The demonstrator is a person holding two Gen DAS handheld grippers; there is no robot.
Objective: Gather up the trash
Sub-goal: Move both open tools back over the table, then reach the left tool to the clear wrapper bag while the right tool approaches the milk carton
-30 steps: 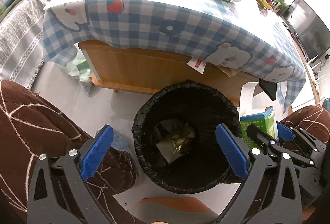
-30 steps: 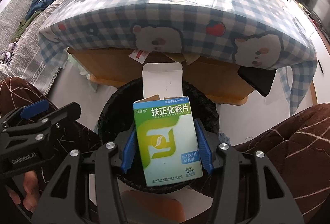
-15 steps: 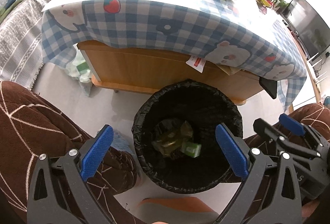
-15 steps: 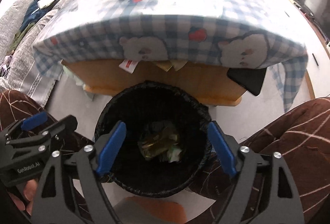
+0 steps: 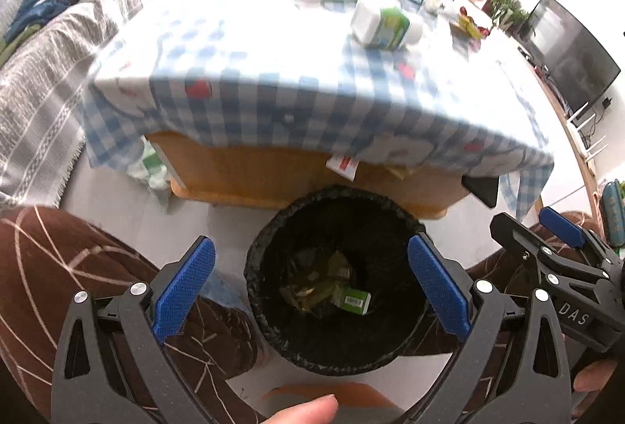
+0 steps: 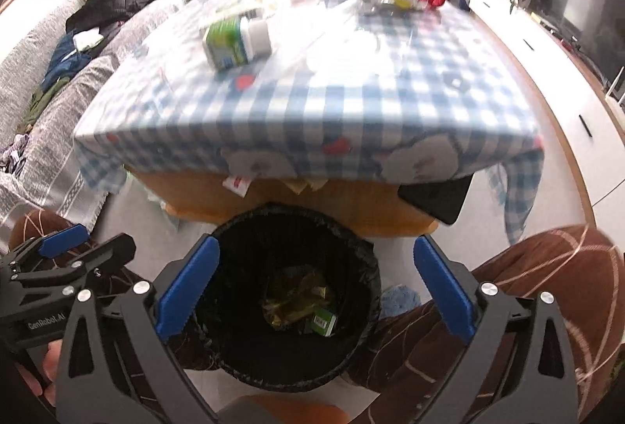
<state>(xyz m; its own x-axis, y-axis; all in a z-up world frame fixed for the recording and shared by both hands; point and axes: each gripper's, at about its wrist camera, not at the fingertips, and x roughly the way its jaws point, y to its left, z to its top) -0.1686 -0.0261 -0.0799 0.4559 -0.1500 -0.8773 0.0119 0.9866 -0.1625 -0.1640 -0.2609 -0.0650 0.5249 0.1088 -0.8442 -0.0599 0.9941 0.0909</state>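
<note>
Both grippers, left (image 5: 310, 291) and right (image 6: 312, 291), are hovering over the bin (image 6: 367, 260), left fingers spread and empty, right fingers opening with nothing between them. The bottle (image 6: 238, 37) lying on the bench (image 6: 351, 104) is looking light, stiff, slick: pinch its body crosswise.

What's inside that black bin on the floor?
In the black bin lie crumpled yellowish wrappers and a small green box, resting on the liner at the bottom. Anything under the wrappers is covered and can't be made out.
</note>
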